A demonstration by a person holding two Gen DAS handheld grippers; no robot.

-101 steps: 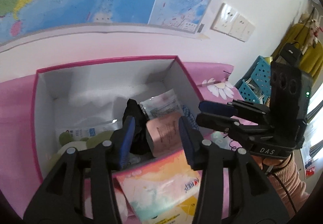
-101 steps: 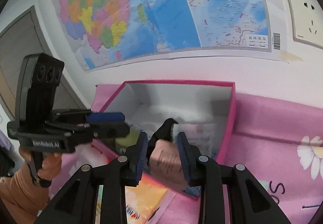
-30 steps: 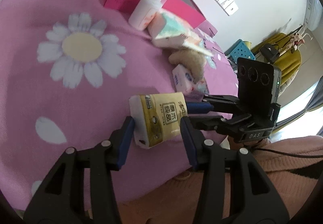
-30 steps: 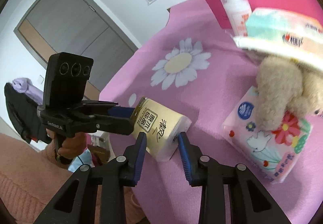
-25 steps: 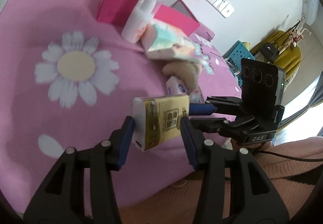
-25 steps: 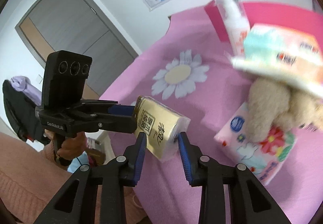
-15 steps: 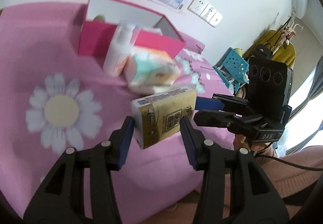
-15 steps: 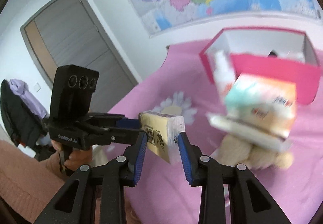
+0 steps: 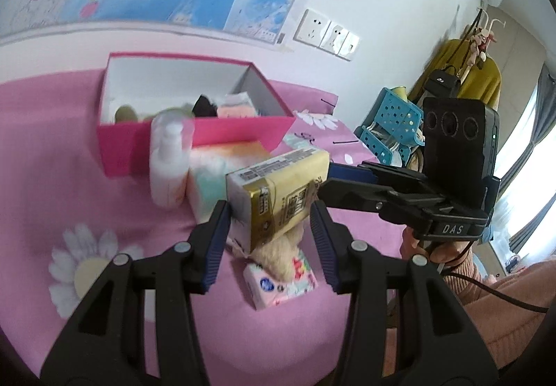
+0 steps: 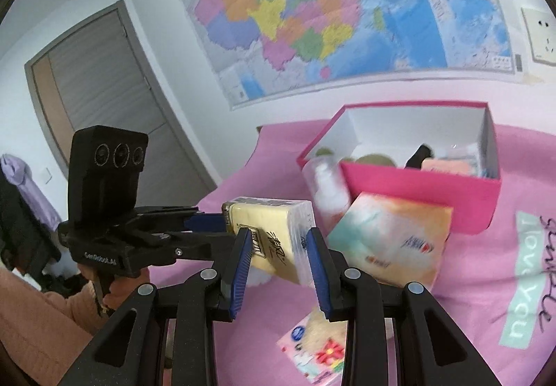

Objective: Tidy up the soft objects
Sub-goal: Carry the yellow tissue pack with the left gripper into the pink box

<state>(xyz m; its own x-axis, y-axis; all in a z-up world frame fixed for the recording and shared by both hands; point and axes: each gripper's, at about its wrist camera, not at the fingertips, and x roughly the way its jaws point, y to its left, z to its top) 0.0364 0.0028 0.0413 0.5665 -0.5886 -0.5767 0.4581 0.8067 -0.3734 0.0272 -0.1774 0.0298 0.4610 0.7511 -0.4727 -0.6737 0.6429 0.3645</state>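
Pink bedding (image 9: 52, 177) lies below. Both grippers, left (image 9: 270, 233) and right (image 10: 278, 255), clamp the tissue pack (image 9: 278, 191). Carry it level over the box (image 9: 194, 136) before releasing.

Wall map (image 10: 347, 14) is hanging at 12 o'clock, above the pink daisy-print cover (image 9: 52, 149). Wall sockets (image 9: 326, 33) are sitting at 1 o'clock of the map's lower corner. Grey door (image 10: 104, 101) is standing at 9 o'clock. Blue perforated basket (image 9: 392, 123) and yellow garment (image 9: 462, 73) are showing at 3 o'clock.
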